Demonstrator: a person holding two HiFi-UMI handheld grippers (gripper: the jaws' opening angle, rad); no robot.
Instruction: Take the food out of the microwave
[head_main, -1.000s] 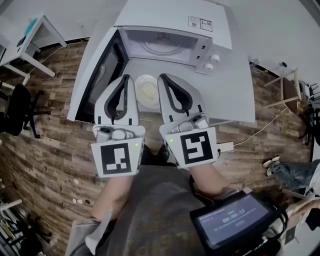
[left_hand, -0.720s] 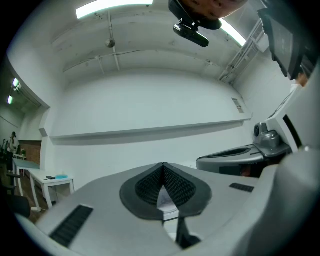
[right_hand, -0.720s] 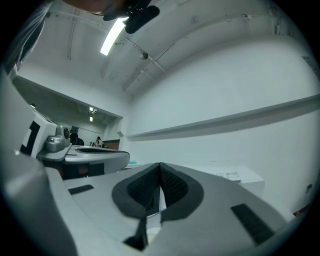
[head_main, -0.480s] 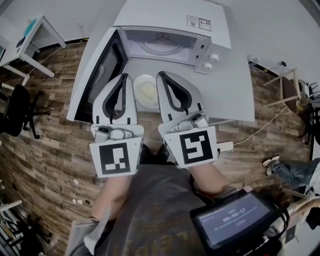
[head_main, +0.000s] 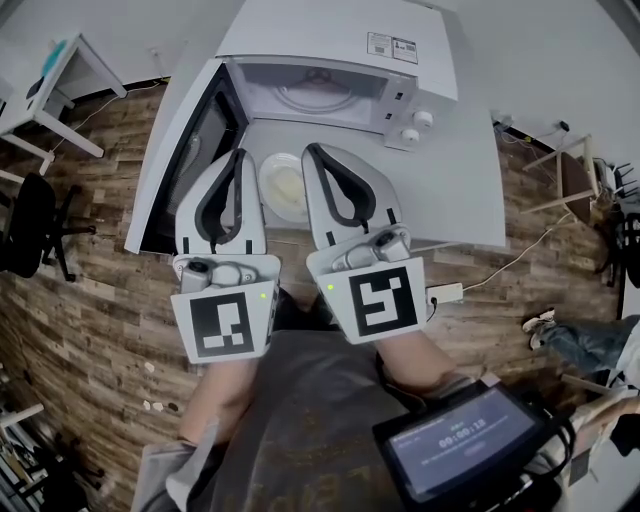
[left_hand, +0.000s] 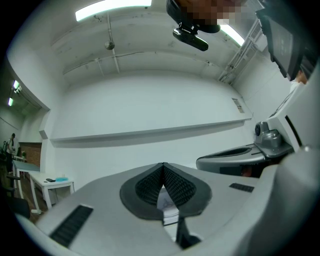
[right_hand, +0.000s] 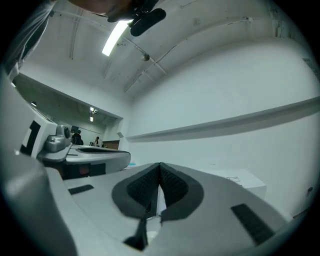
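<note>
Flanking the plate of food (head_main: 283, 186), your left gripper (head_main: 238, 158) and right gripper (head_main: 313, 153) sit about equally near, jaws pressed together, empty.

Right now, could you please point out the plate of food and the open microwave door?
plate of food (head_main: 282, 186): head view, the pale food at its middle.
microwave door (head_main: 200, 125): head view, its dark window.

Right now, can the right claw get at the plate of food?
Probably yes: the plate lies in the open beside the right claw, nothing between, though the claw is shut.
</note>
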